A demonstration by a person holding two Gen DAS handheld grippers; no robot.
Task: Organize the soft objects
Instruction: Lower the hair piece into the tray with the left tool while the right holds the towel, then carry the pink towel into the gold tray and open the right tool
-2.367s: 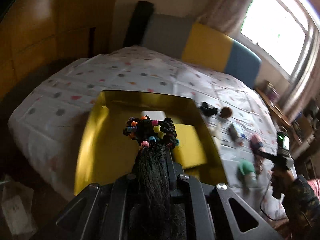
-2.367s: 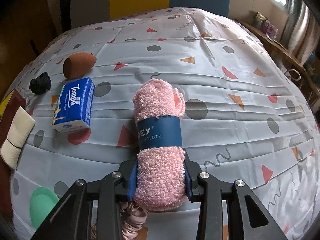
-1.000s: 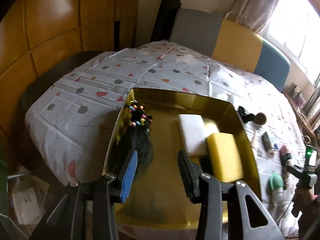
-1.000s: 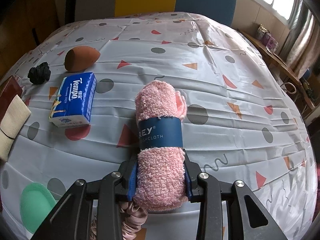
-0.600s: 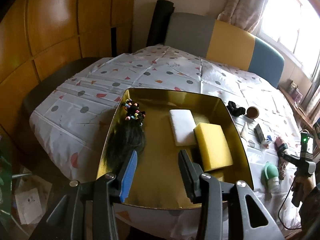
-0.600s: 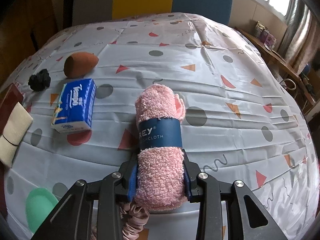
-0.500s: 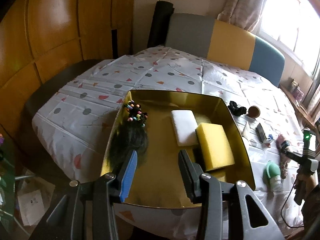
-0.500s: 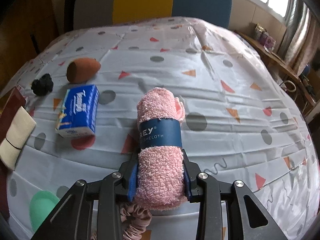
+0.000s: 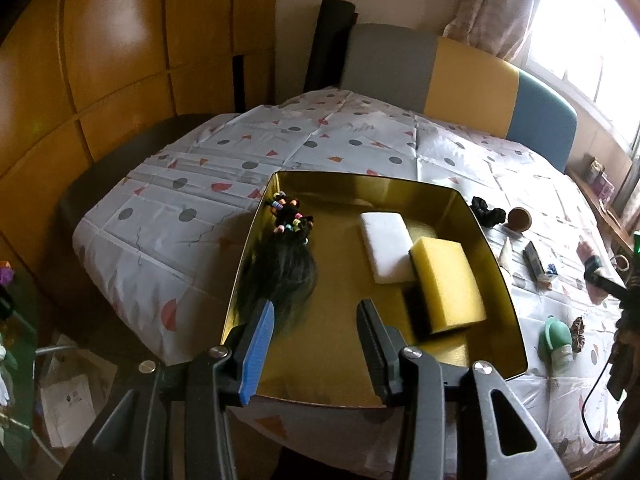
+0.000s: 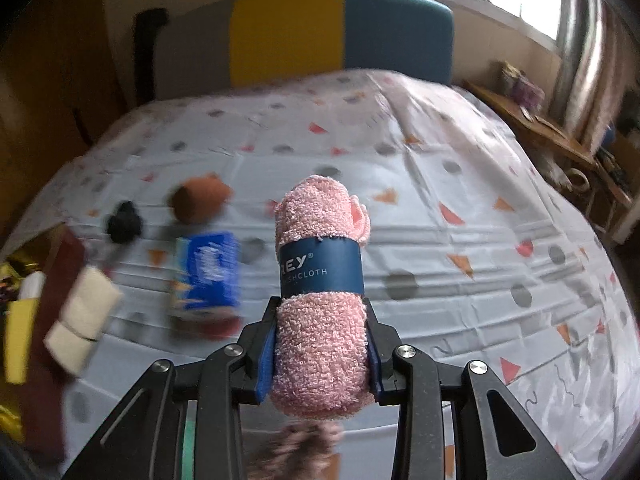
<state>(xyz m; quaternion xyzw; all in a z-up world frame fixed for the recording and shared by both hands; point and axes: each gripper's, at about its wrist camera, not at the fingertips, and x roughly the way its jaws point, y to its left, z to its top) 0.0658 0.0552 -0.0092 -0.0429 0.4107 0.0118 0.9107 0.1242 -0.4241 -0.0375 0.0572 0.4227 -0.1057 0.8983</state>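
Observation:
In the left wrist view a gold tray (image 9: pixel 496 272) sits on the patterned tablecloth. In it lie a black hair piece with coloured beads (image 9: pixel 286 264), a white sponge (image 9: pixel 386 252) and a yellow sponge (image 9: pixel 446 284). My left gripper (image 9: pixel 316 312) is open and empty above the tray's near part. My right gripper (image 10: pixel 320 320) is shut on a rolled pink washcloth (image 10: pixel 320 280) with a blue band, held above the table. On the table lie a blue tissue pack (image 10: pixel 208 272), a brown sponge (image 10: pixel 198 198), a black scrunchie (image 10: pixel 124 222) and a beige pad (image 10: pixel 82 330).
A green silicone item (image 9: pixel 556 338) and a patterned scrunchie (image 9: pixel 576 332) lie right of the tray. A pink scrunchie (image 10: pixel 308 448) lies under my right gripper. A grey, yellow and blue bench back (image 9: pixel 460 76) stands behind the table. A side shelf (image 10: pixel 540 128) is at the right.
My right gripper has lifted the pink washcloth off the table and swings, blurring that view. My left gripper, open, has drawn slightly further back from the tray.

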